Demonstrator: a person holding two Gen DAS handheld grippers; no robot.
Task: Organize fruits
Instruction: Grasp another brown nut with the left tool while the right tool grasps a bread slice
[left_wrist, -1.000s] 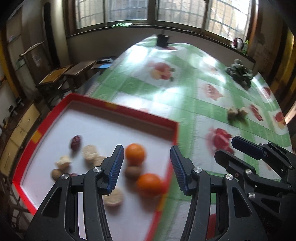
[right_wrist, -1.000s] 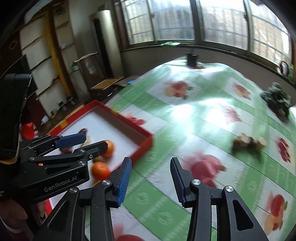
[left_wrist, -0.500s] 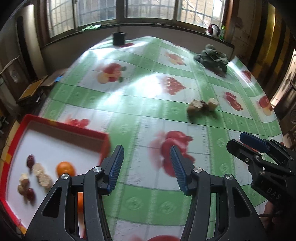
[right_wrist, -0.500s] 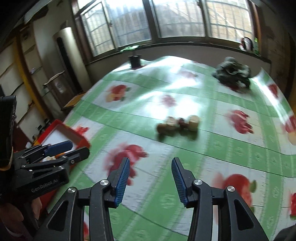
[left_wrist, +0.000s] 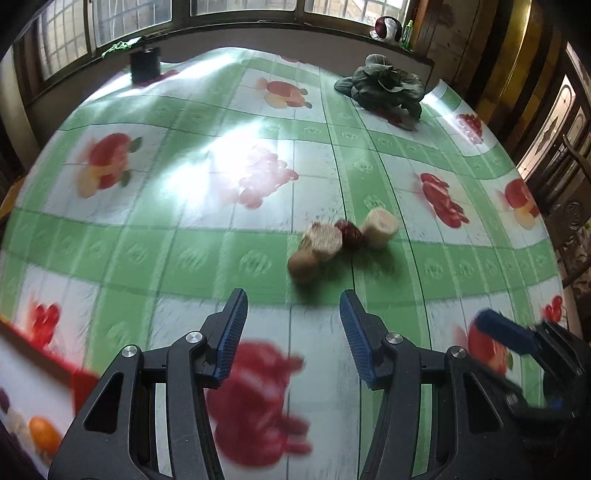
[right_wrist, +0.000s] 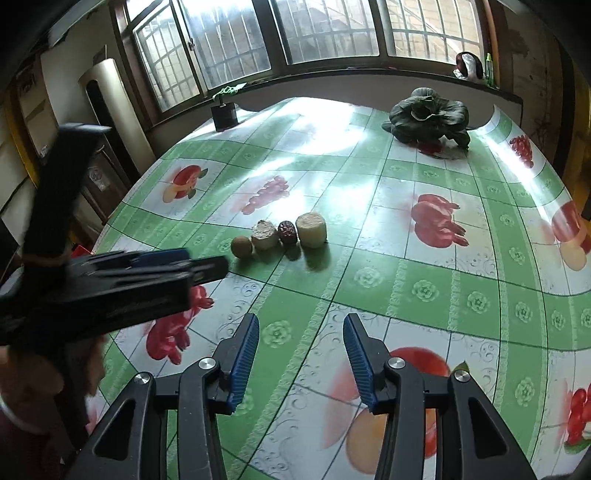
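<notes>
Four small fruits are lying in a short row near the middle of the surface (right_wrist: 406, 280), which is wearing a green-and-white checked cloth printed with fruit pictures. From the right wrist view the row is running left to right: a round brown fruit (right_wrist: 242, 246), a pale rough-topped chunk (right_wrist: 264, 235) touching it, a dark red wrinkled date (right_wrist: 287, 232), and a cream cylindrical piece (right_wrist: 311, 229) standing upright at the right end. Each is sitting just beside or against its neighbour. In the left wrist view the same row is appearing blurred: brown fruit (left_wrist: 303, 261), rough chunk (left_wrist: 322, 239), date (left_wrist: 349, 232), cream piece (left_wrist: 379, 228).

The left gripper (left_wrist: 291, 334) is hovering near the row, its jaws spread apart and holding nothing, with the brown fruit lying just ahead between the lines of its blue pads (left_wrist: 231, 334). The right gripper (right_wrist: 301, 360) is hanging farther back from the fruits, its jaws also spread wide and empty.

At the lower left edge of the left wrist view, a corner of a red-rimmed tray (left_wrist: 83, 382) is showing, with an orange (left_wrist: 44, 435) lying inside on its white floor. Well beyond the fruits, a dark leafy vegetable (right_wrist: 428, 114) is sitting near the far right side, and a small black pot (right_wrist: 224, 116) is standing at the far edge under the windows.
</notes>
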